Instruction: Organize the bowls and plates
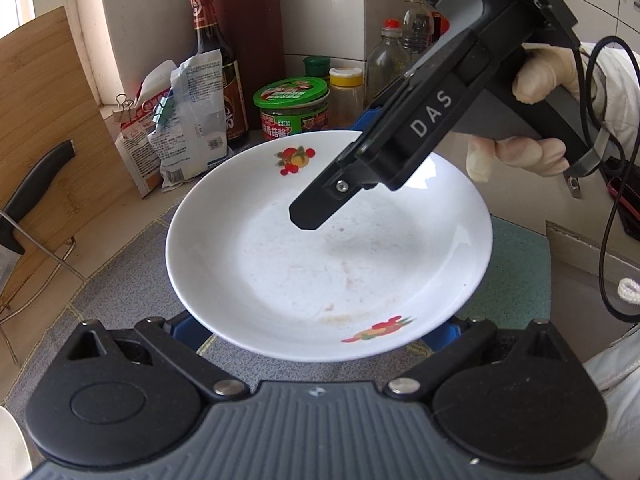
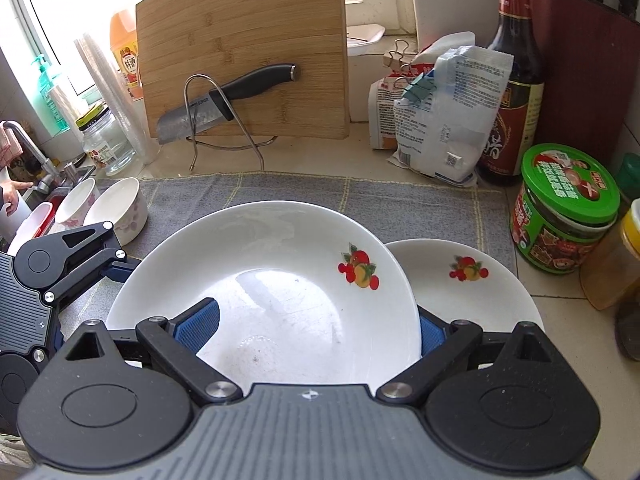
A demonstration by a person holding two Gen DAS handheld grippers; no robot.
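The table (image 2: 560, 320), pale and tiled, runs across the middle of the right wrist view under a grey checked cloth (image 2: 280, 192). A bamboo cutting board (image 2: 240, 40) leans upright at upper centre, a black-handled knife (image 2: 224, 96) in the wire stand before it.

A white fruit-print plate (image 2: 280, 280) fills the lower centre, gripped at its near rim by the right tongs (image 2: 312, 330), one blue pad inside the dish and one behind the rim. It overlaps a second fruit-print plate (image 2: 480, 296) at right.

In the left wrist view a fruit-print plate (image 1: 320, 280) sits mid-frame between the wide-spread left tongs (image 1: 320, 330); whether the pads press it I cannot tell.

Two floral bowls (image 2: 116, 208) stand at left, a green-lidded jar (image 2: 568, 208) at right.
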